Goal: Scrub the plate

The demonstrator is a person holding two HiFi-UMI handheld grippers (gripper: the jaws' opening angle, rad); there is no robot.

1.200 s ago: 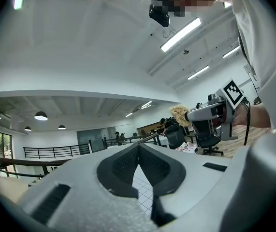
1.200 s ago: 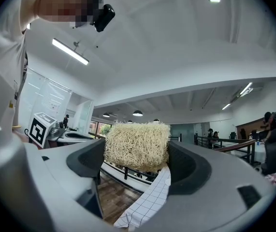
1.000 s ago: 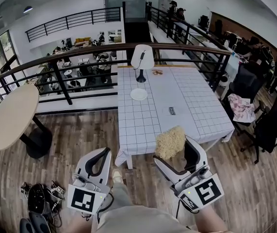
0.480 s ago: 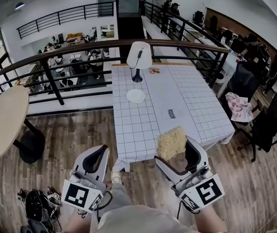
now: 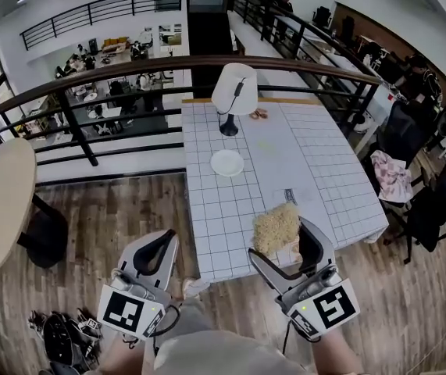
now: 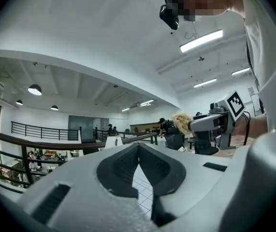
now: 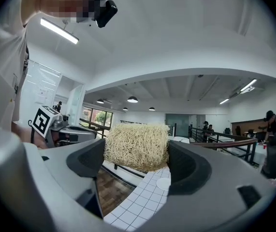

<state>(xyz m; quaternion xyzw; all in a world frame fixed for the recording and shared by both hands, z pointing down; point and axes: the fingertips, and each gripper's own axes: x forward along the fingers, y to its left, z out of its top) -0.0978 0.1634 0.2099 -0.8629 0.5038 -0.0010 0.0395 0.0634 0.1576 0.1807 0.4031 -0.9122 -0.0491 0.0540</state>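
My left hand-held gripper (image 5: pixel 166 239) is shut, empty, out over the floor (image 5: pixel 90 209). Ahead, the plate (image 5: pixel 227 162) sits on the tabletop (image 5: pixel 316 170), just this side of the lamp (image 5: pixel 234 88). And my right hand-held gripper (image 5: pixel 281 239) is clamped on the scrubber (image 5: pixel 276 226), above the tabletop's near edge.

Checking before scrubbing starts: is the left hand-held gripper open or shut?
Shut. The left hand-held gripper shows its jaws meeting at the tips, nothing between them.
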